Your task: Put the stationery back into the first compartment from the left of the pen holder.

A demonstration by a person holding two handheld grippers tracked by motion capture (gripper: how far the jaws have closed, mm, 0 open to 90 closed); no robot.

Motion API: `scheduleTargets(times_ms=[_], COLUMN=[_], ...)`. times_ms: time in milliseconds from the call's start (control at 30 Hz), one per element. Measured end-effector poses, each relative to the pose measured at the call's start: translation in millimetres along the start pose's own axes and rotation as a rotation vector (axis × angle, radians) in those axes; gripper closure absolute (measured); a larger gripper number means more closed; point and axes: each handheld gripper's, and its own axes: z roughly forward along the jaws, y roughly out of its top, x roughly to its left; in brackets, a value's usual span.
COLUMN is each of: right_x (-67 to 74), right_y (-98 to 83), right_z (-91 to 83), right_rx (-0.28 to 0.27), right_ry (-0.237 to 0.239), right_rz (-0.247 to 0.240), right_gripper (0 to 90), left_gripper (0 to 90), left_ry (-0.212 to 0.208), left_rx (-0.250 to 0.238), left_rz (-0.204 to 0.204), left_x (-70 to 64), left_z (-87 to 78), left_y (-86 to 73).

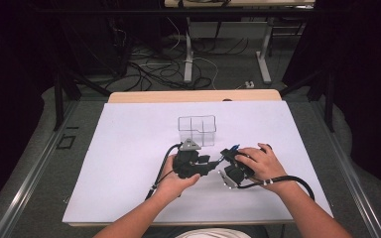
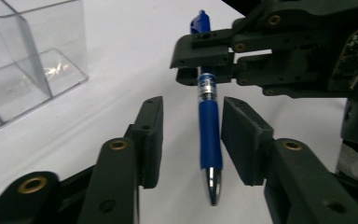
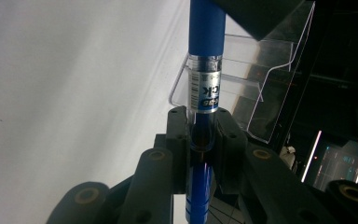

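Observation:
A blue pen (image 2: 209, 130) with a silver tip and a clear band stands in front of the left gripper view, held near its upper half. My right gripper (image 3: 203, 116) is shut on the pen (image 3: 207, 28), its pads pressing the barrel just below the clear band. My left gripper (image 2: 193, 106) is open, with its two jaws on either side of the pen's lower blue grip and a gap on the left side. In the high view the left gripper (image 1: 210, 165) and right gripper (image 1: 228, 154) meet just in front of the box, the pen's (image 1: 234, 147) blue end showing between them.
A clear plastic box with compartments (image 1: 197, 130) stands on the white table sheet (image 1: 129, 148) just beyond the grippers; the same clear box (image 2: 18, 70) is close at the left gripper's left. A wooden table edge (image 1: 193, 95) lies behind, with cables on the floor.

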Motion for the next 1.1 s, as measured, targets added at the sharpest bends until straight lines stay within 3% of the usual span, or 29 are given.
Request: scheduleTargets(times_ms=[233, 367, 400, 467, 533, 600, 633, 700, 733, 867, 1033, 1067, 1100], right_x=[-1.5, -2.7, -2.3, -4.4, -4.7, -7.4, -8.4, -11.3, -13.5, -20.9, -30.7, -33.1, -34.1], right_y=[-1.9, -2.1, -2.4, -2.7, -3.2, -3.2, -3.2, -3.2, -3.5, -3.5, -3.3, -3.0, -2.9], right_z=[1.4, 0.0, 0.0, -0.9, -0.4, -1.5, -1.2, -3.2, -2.5, -4.5, -2.4, -2.8, -1.2], right_rx=[-0.018, -0.027, -0.038, -0.032, -0.045, -0.05, -0.066, -0.072, -0.099, -0.145, -0.194, -0.182, -0.199], right_ry=[-0.01, -0.014, -0.037, -0.019, -0.038, -0.021, -0.039, -0.035, -0.065, -0.08, -0.084, -0.072, -0.087], right_rz=[0.013, 0.035, 0.041, 0.038, 0.05, 0.061, 0.067, 0.1, 0.101, 0.179, 0.255, 0.264, 0.282], right_gripper=[79.2, 79.2, 79.2, 79.2, 79.2, 79.2, 79.2, 79.2, 79.2, 79.2, 79.1, 79.1, 79.1], left_gripper=[46.3, 43.1, 41.9, 39.6, 38.0, 36.4, 34.3, 33.5, 32.5, 28.8, 27.3, 27.3, 27.3], left_ry=[0.056, 0.101, 0.121, 0.157, 0.187, 0.212, 0.222, 0.236, 0.241, 0.265, 0.278, 0.283, 0.286], left_rx=[-0.054, -0.09, -0.1, -0.123, -0.126, -0.12, -0.122, -0.121, -0.123, -0.13, -0.125, -0.129, -0.132], left_rz=[0.013, 0.012, 0.013, 0.023, 0.042, 0.057, 0.06, 0.066, 0.067, 0.054, 0.053, 0.053, 0.045], left_x=[10.0, 18.5, 21.0, 26.6, 31.9, 36.7, 38.9, 43.6, 46.0, 53.5, 62.5, 63.9, 65.2], left_z=[-10.2, -19.3, -21.5, -26.2, -30.1, -34.7, -36.7, -40.8, -43.0, -51.9, -62.6, -64.8, -67.0], left_y=[1.5, 1.1, 0.6, -1.3, -3.3, -5.0, -5.9, -7.0, -7.8, -11.7, -17.2, -18.3, -19.3])
